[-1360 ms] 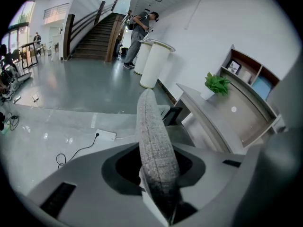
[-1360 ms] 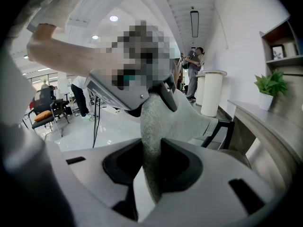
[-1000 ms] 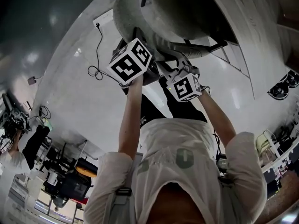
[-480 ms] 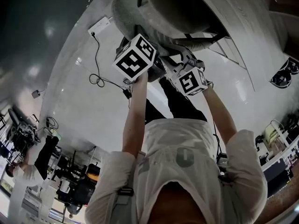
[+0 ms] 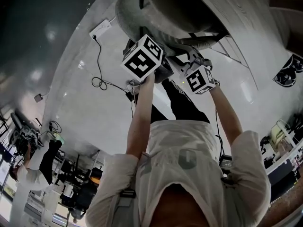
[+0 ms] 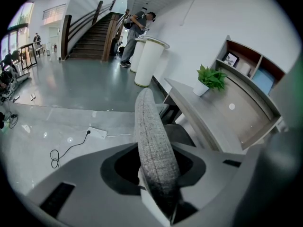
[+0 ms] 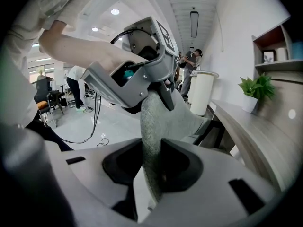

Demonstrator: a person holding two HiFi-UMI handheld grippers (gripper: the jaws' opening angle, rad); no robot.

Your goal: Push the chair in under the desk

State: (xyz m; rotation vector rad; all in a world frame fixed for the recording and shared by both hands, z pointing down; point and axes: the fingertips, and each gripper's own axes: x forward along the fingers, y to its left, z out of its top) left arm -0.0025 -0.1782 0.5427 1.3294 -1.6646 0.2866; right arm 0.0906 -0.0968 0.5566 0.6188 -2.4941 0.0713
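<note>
Glossy floor (image 6: 71, 89) below; L gripper (image 6: 156, 174) & R gripper (image 7: 154, 169) each pinch chair backrest (image 6: 150, 126), near desk (image 6: 203, 112)

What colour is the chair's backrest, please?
The backrest is speckled grey, clearest in the left gripper view.

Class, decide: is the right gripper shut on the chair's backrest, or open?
Shut on it. The right gripper has the grey fabric backrest pinched edge-on between its jaws, and both pads press against the fabric.
</note>
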